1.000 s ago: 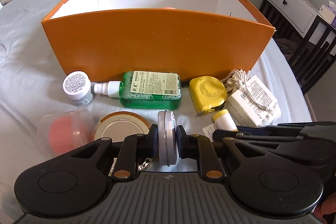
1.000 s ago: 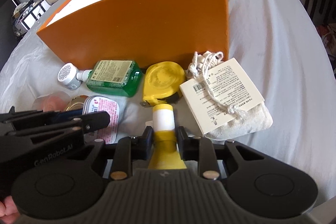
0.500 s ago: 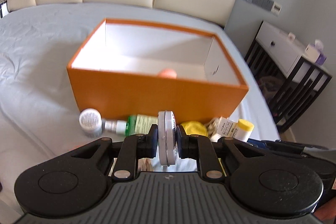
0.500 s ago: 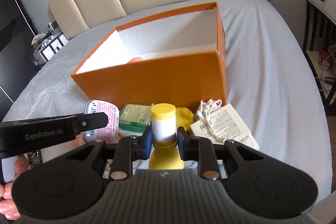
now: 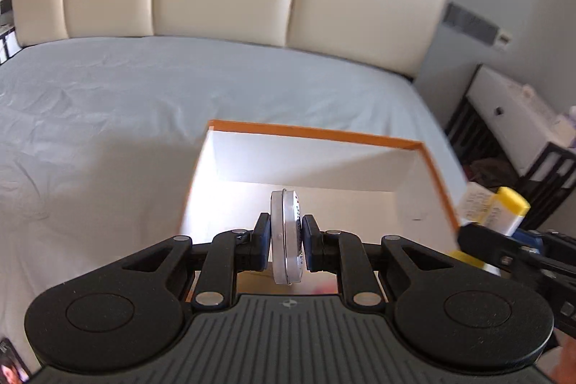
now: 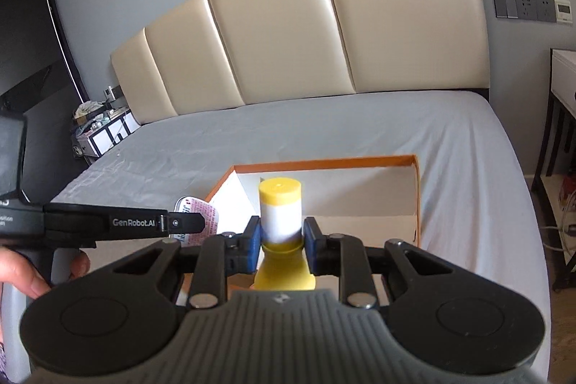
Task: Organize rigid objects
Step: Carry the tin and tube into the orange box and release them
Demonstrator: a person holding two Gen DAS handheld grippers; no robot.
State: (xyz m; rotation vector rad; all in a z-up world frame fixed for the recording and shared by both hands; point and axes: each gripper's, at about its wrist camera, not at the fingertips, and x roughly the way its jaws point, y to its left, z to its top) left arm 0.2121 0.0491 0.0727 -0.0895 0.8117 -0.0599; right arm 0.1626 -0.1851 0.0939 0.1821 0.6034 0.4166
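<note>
My left gripper [image 5: 285, 240] is shut on a flat round-cornered metal tin [image 5: 284, 233], held on edge above the white inside of the orange box [image 5: 313, 135]. The right wrist view shows that tin's pink label [image 6: 196, 215] in the left gripper [image 6: 190, 224], over the box's left wall. My right gripper [image 6: 281, 236] is shut on a white bottle with a yellow cap [image 6: 280, 209], held above the near side of the orange box [image 6: 324, 163]. In the left wrist view the same bottle [image 5: 500, 209] hangs just outside the box's right wall.
The box stands on a grey bed sheet [image 5: 108, 103] in front of a cream padded headboard [image 6: 324, 35]. A white nightstand on a dark frame [image 5: 511, 117] is beyond the bed's right edge, and a cluttered side table [image 6: 100, 125] is at its left. A person's hand [image 6: 21, 276] holds the left gripper.
Both grippers have risen with the tin and the bottle and come over the box. The items lying on the bed in front of the box have dropped out of view.
</note>
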